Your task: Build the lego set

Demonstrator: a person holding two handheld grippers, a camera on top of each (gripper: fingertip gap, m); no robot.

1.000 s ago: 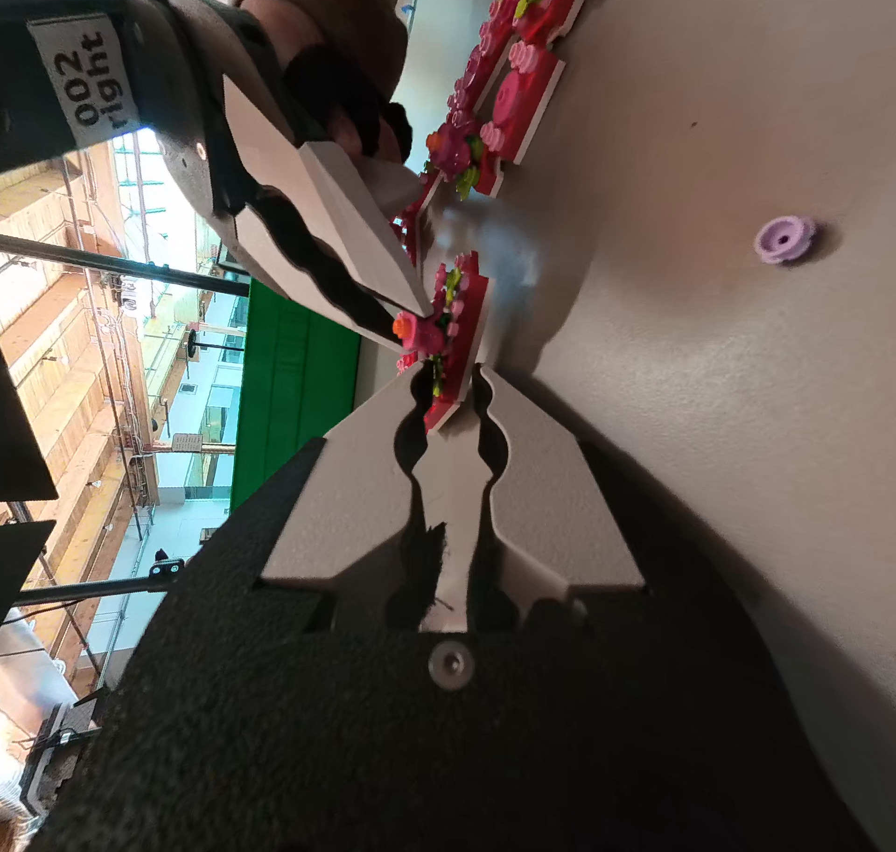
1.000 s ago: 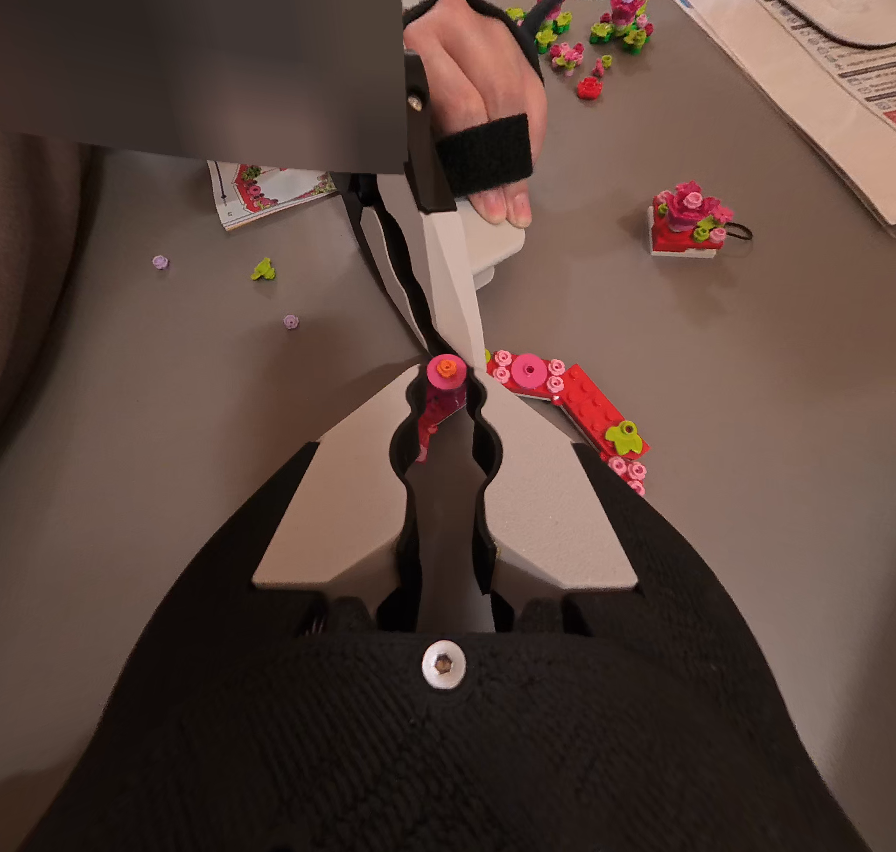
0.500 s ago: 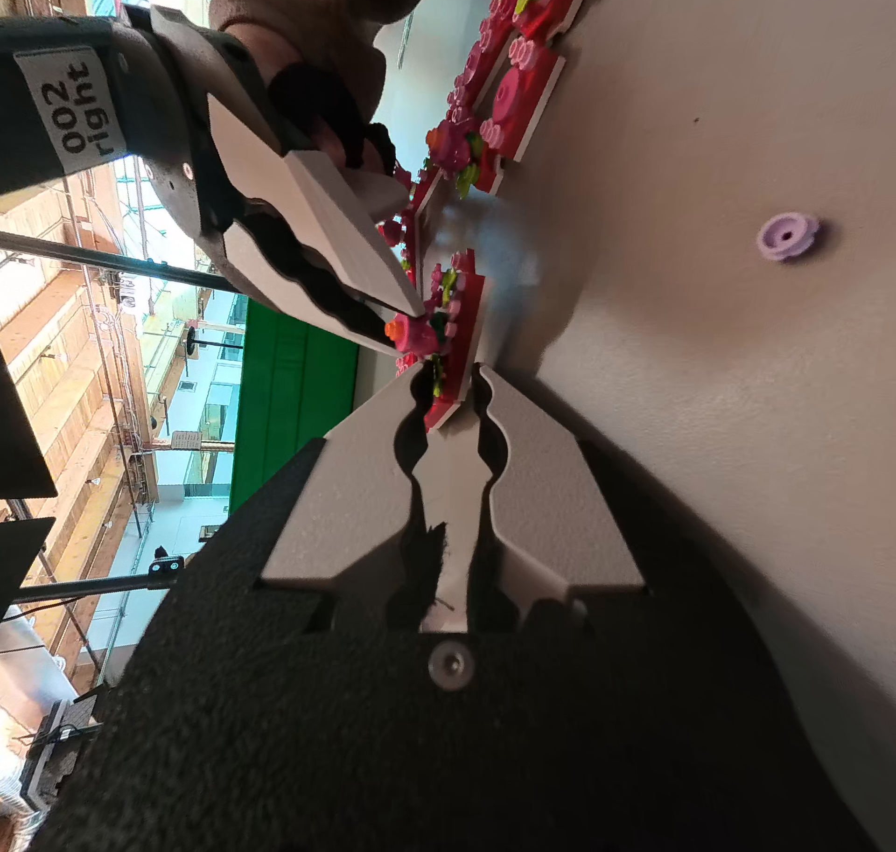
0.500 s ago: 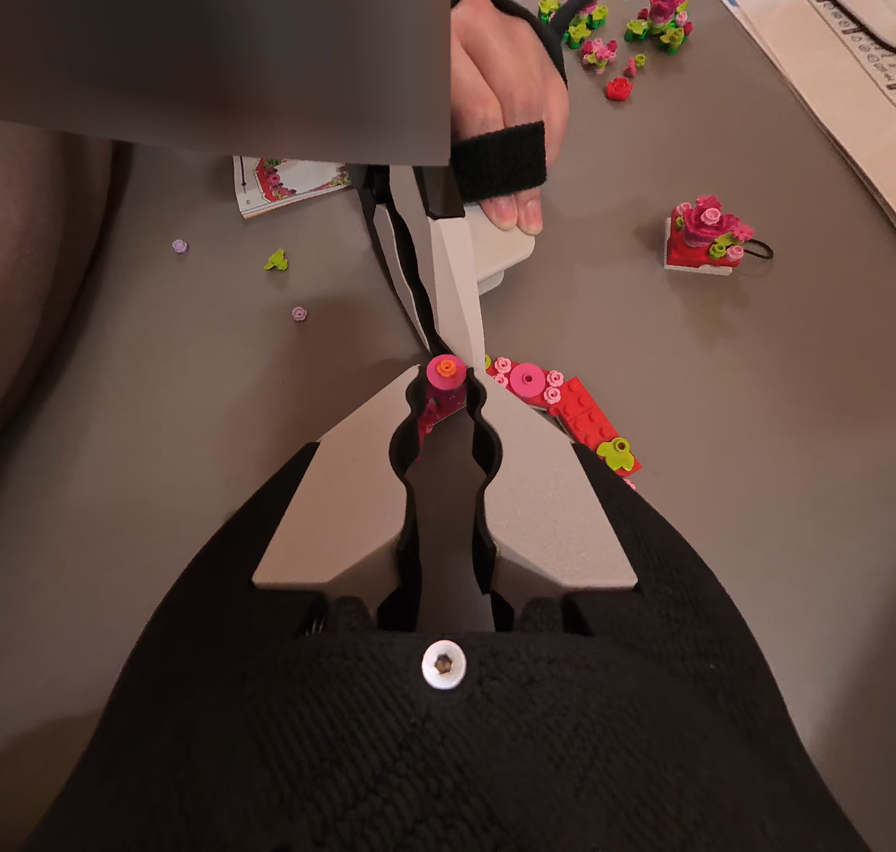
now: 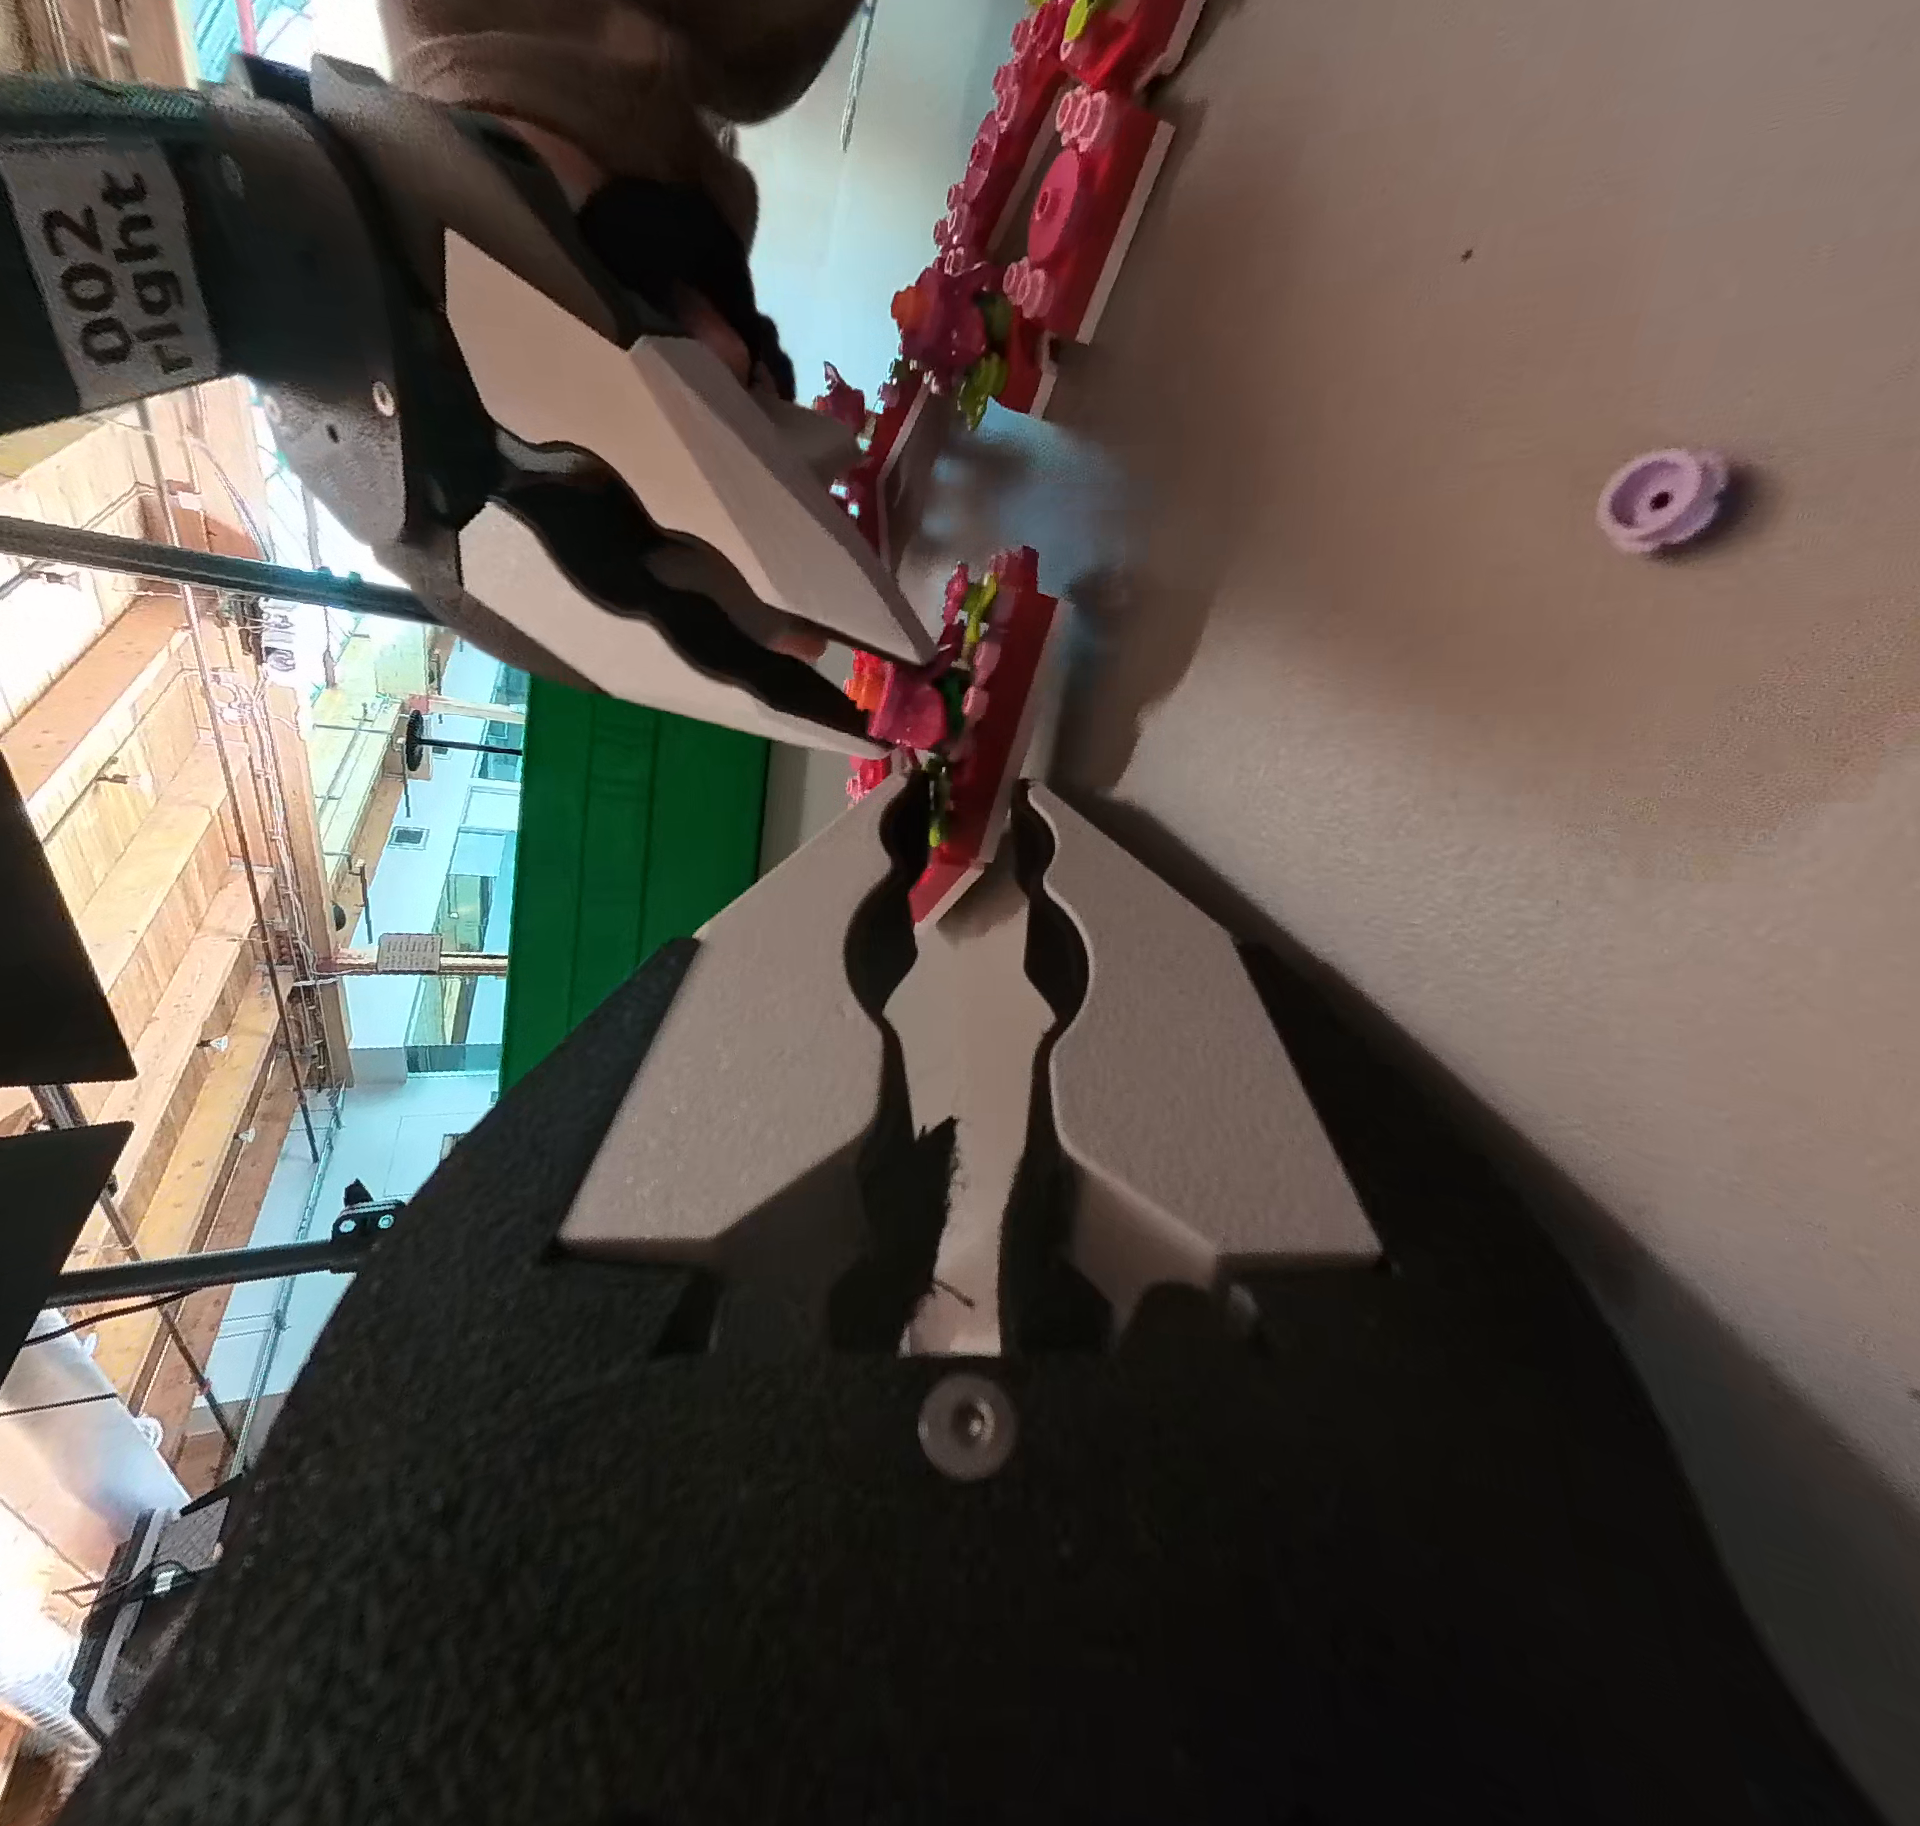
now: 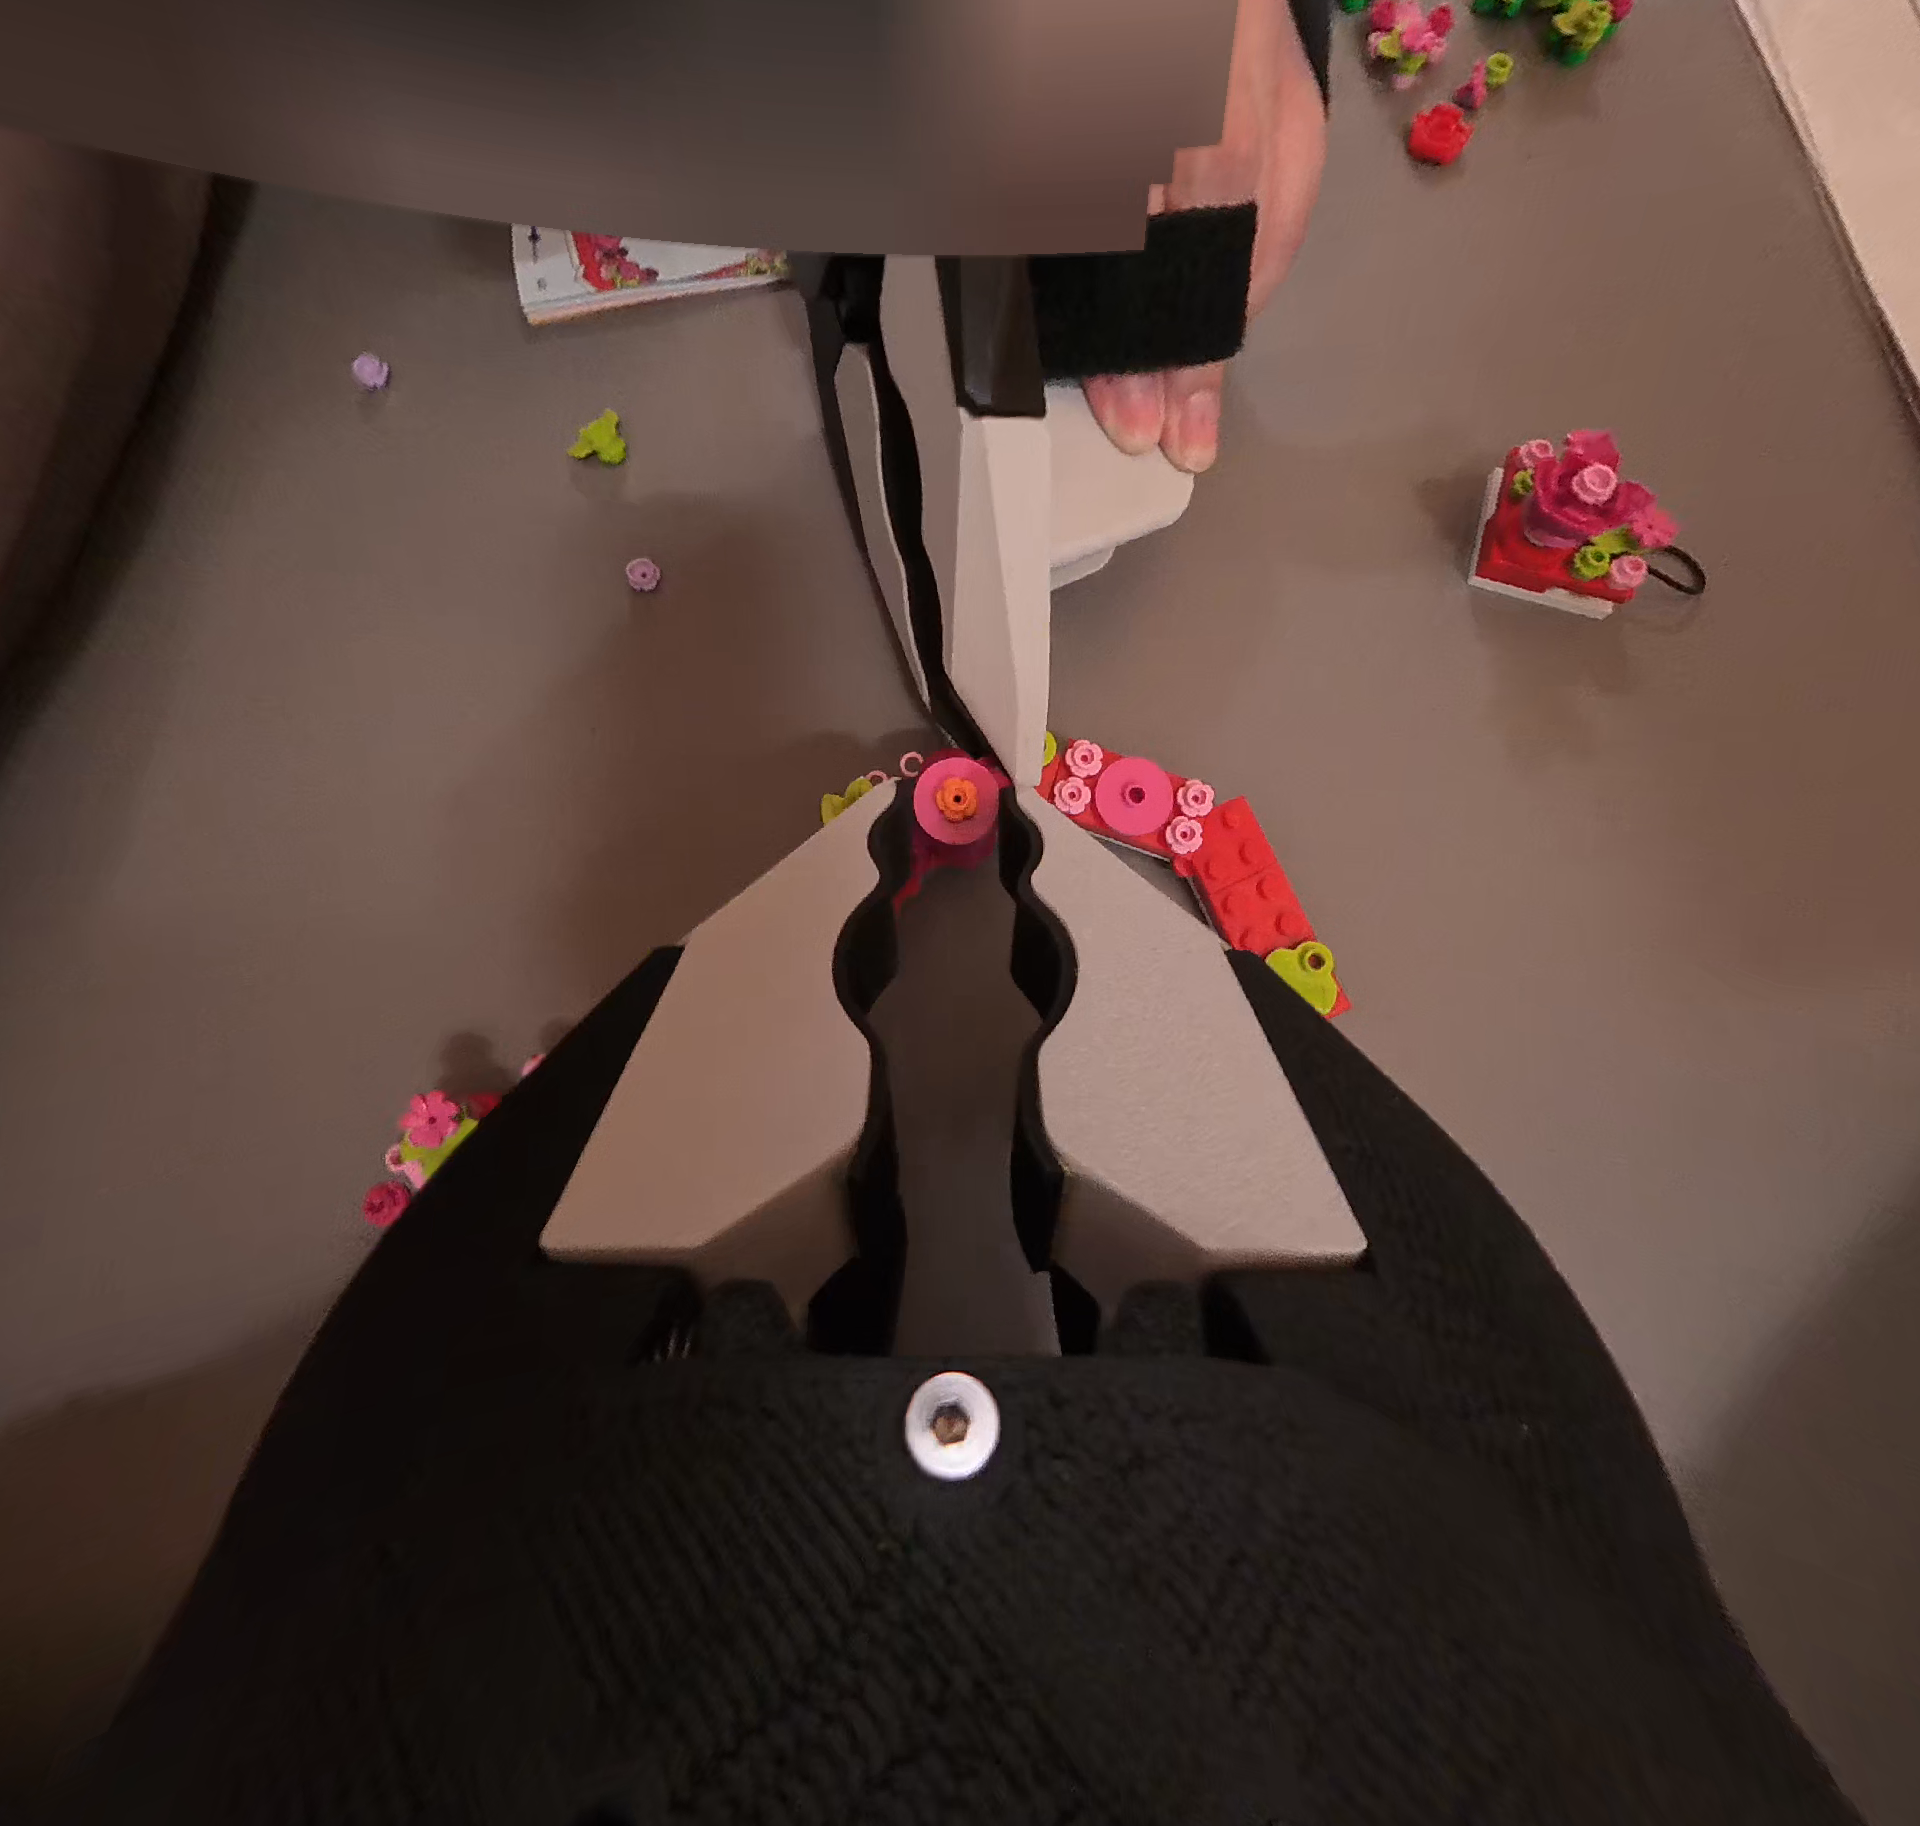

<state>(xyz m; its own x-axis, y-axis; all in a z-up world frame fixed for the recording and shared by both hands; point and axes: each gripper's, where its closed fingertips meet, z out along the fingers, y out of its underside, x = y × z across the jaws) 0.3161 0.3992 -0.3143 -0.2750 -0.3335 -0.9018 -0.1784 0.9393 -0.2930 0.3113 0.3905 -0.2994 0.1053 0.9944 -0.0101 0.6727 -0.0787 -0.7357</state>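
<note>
Right tongs (image 6: 954,808) have pressed the flower (image 6: 956,797) lower onto the red plate (image 5: 987,737).

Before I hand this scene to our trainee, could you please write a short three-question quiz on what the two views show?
1. True or false: the right gripper is shut on the pink flower piece.
2. What does the left gripper hold?
A. red plate assembly
B. a booklet
C. nothing
3. Fill in: the loose lilac round piece lies on the ____.

Key: 1 true; 2 A; 3 table.
</note>
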